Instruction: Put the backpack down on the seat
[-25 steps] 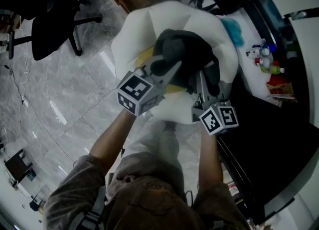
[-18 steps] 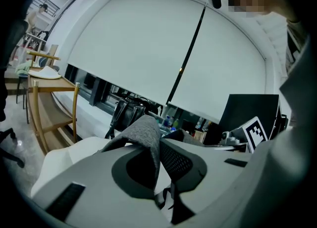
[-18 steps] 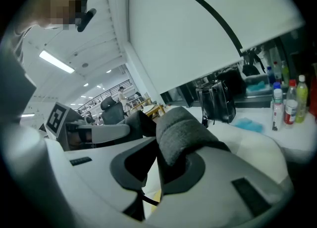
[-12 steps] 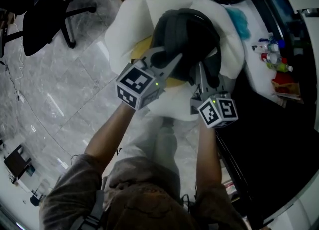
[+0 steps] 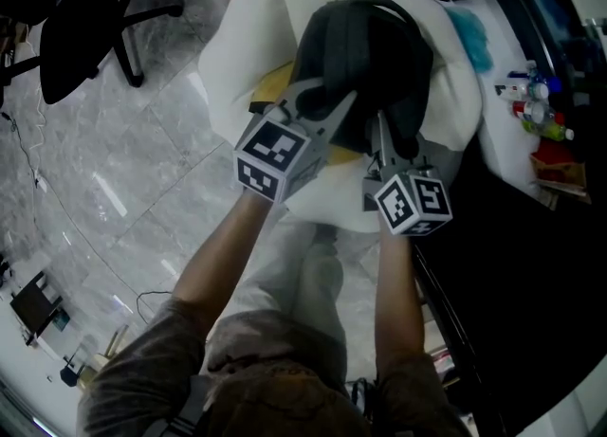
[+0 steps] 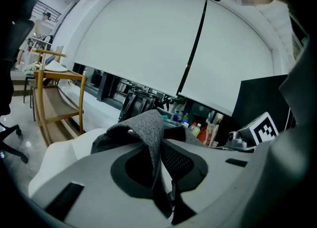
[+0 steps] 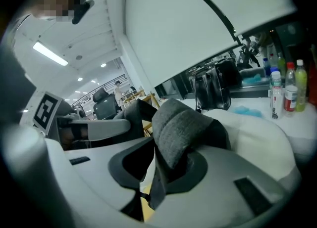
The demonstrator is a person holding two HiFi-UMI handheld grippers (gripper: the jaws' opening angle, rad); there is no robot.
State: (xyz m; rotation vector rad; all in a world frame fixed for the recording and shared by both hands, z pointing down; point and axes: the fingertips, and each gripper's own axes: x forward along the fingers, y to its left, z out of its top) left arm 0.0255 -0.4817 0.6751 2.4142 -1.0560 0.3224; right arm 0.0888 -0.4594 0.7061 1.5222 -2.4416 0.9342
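A dark grey backpack (image 5: 365,56) rests on a white cushioned seat (image 5: 232,65), above both grippers in the head view. My left gripper (image 5: 327,108) reaches to its lower left side. In the left gripper view a grey strap (image 6: 151,128) runs down between those jaws (image 6: 161,172), which pinch it. My right gripper (image 5: 384,136) is at the pack's lower right edge. A thick padded grey strap (image 7: 178,128) sits between its jaws (image 7: 153,172); they are opening but still touch it.
A black office chair (image 5: 81,37) stands on the marble floor to the left. A white counter with bottles (image 5: 541,118) and a blue cloth (image 5: 469,32) lies right of the seat. A yellow item (image 5: 270,84) lies under the pack. A wooden rack (image 6: 54,98) stands far left.
The backpack has moved farther onto the seat and spread wider on it. Both grippers followed it a little forward, keeping the straps between their jaws.
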